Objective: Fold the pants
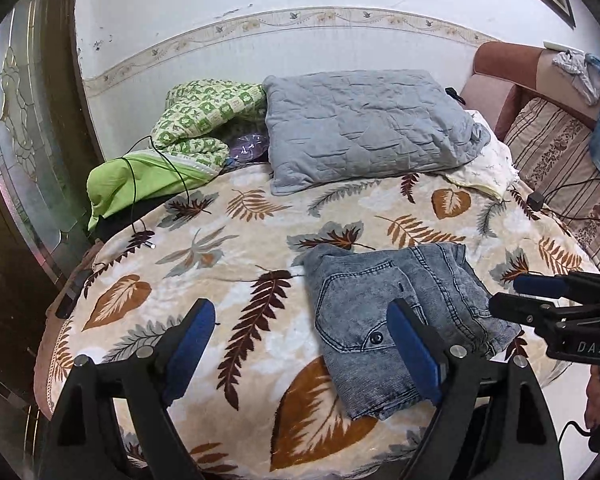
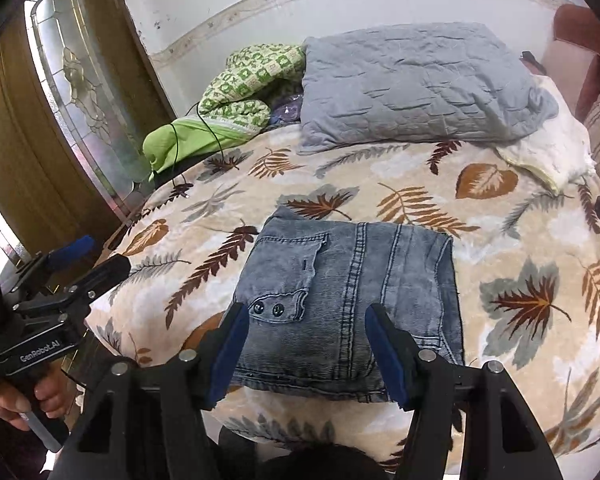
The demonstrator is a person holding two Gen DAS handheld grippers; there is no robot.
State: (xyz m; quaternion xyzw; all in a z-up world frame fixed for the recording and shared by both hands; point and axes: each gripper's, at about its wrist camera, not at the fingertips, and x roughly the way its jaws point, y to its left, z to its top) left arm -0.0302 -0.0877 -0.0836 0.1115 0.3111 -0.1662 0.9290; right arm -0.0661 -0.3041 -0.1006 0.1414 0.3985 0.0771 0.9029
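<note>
Faded blue stonewashed denim pants, folded into a compact squarish stack, flat on near half of bed, close to front edge. Back pocket with two dark snaps facing up; long seam running near edge to far edge in right wrist view, so long axis roughly toward the pillow. Folded edge along far side, raw layered edges nearest.

Under it, plush beige blanket with brown, rust and grey leaf print, fuzzy, covering bed. Farther back, quilted grey-blue pillow, green-and-cream checked cloth, lime green fabric bundle with thin black cable across. White wall with floral border strip, wooden door with leaded glass panel at left.

Left gripper, black with blue pads, jaws spread wide, nothing between, above the bed. Right gripper, jaws apart, above pants, no grip.
</note>
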